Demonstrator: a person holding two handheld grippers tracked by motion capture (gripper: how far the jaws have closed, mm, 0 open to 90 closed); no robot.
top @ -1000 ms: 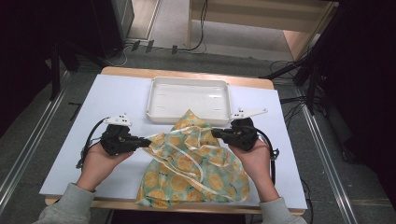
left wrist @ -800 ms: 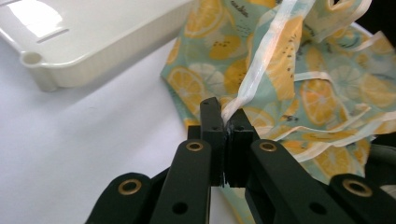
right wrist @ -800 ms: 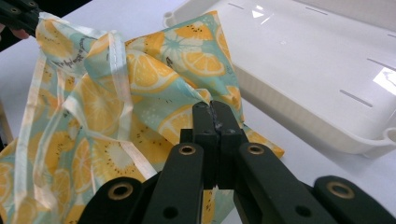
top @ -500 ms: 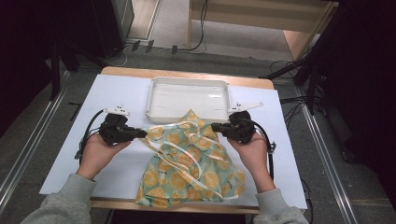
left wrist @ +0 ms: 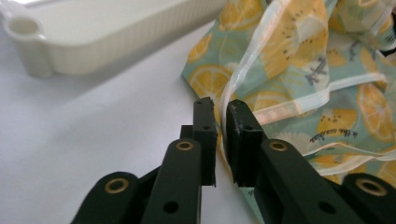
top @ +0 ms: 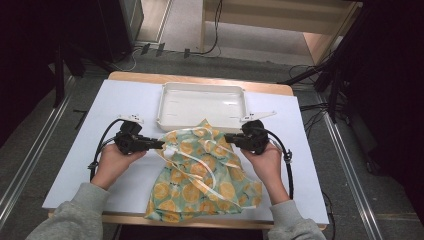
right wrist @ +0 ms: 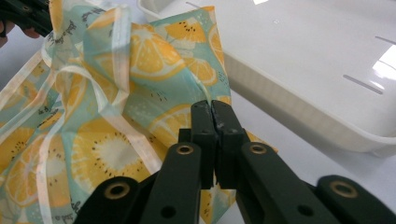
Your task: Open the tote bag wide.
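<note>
A teal cloth (top: 200, 170) printed with orange slices lies crumpled on the white table cover, pale ribbon straps looping over it. My left gripper (top: 161, 145) holds its left edge; in the left gripper view the jaws (left wrist: 222, 109) are closed on a translucent strap (left wrist: 243, 70) of the cloth (left wrist: 289, 60). My right gripper (top: 227, 137) is at the cloth's upper right edge; its jaws (right wrist: 212, 109) are pressed together with the cloth (right wrist: 116, 140) pinched under them. The cloth's top corner reaches the near rim of a white tray (top: 165, 107).
The tray (right wrist: 303, 112) is empty and stands at the back middle of the table; its ribbed wall (left wrist: 116, 42) is close to both grippers. White cover (top: 125, 100) lies bare left and right of the cloth. The cloth's lower edge hangs at the table's front edge.
Both hands have shifted slightly toward the tray and the left one a little outward, holding the cloth. The cloth's upper part is drawn wider between them.
</note>
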